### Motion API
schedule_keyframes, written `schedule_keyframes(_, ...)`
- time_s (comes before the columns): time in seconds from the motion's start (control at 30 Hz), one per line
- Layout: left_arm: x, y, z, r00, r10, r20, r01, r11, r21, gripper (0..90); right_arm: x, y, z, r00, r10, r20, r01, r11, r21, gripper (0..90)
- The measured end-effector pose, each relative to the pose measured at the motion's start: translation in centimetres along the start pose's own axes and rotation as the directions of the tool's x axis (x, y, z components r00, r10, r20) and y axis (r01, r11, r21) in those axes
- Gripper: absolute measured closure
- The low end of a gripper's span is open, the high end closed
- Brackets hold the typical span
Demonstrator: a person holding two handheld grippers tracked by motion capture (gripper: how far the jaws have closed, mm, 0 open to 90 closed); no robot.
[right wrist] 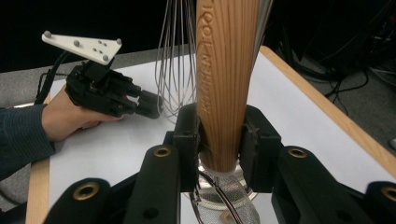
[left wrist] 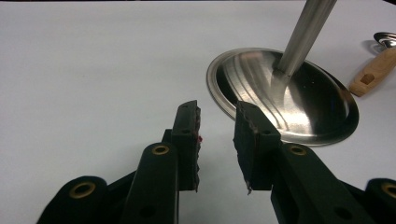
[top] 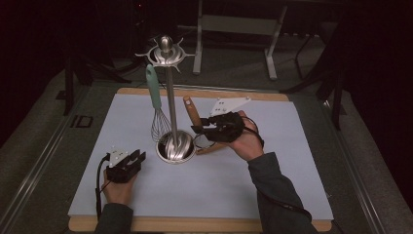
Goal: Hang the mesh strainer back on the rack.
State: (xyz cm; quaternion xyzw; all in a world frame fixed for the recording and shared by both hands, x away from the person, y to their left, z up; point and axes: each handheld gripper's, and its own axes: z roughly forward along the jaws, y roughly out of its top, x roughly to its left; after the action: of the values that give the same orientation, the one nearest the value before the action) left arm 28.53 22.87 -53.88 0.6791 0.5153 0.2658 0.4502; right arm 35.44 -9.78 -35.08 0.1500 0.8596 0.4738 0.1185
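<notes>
At the near left of the bench [top: 292, 195], about seven o'clock from the metal stand [top: 171, 97], the left claw [top: 138, 157] rests low on the pale mat with its two black jaws held apart and nothing between them. In the left gripper view its tips [left wrist: 217, 122] point at the rim of the stand's round base [left wrist: 289, 100], just short of it.

At about three o'clock from the base, the right claw [top: 196, 129] is clamped on a wooden handle [top: 191, 112]. In the right gripper view the pads [right wrist: 189, 140] press both sides of that handle [right wrist: 226, 84], which stands nearly upright between them. The wood is light brown with a straight grain, rounded, and has lettering stamped along its length. Below the jaws a fine metal mesh [right wrist: 229, 200] shows where the handle ends, so the tool looks like a strainer; its full shape cannot be told.

Farther back, at about eleven o'clock from the base, a whisk [top: 157, 109] with a pale green handle hangs from the hooks at the top of the stand, its wires near the pole.

Counted: one stand, one whisk, one wooden-handled tool, two claws.
</notes>
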Motion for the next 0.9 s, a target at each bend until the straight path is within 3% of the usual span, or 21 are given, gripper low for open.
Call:
schedule_keyframes(0.3,0.0,0.0,0.0,1.0,0.001,0.001,-0.001,1.0,-0.002,70.5,-0.1,1.4,-0.8,0.9999,-0.007,0.009,0.008,0.999,-0.048,70.8)
schedule_keyframes(0.47,0.0,0.0,-0.1,1.0,0.002,0.0,-0.002,1.0,-0.005,70.5,-0.3,3.0,-2.0,0.9999,-0.012,0.009,0.013,0.995,-0.102,70.7)
schedule_keyframes(0.73,0.0,0.0,-0.1,1.0,0.0,0.002,0.0,1.0,-0.004,70.5,-0.2,5.0,-2.6,0.9997,-0.025,-0.001,0.024,0.989,-0.143,70.7)
schedule_keyframes(0.9,0.0,0.0,-0.1,1.0,0.0,0.002,0.0,1.0,-0.004,70.4,-0.2,5.8,-2.3,0.9991,-0.04,-0.011,0.038,0.99,-0.133,70.7)
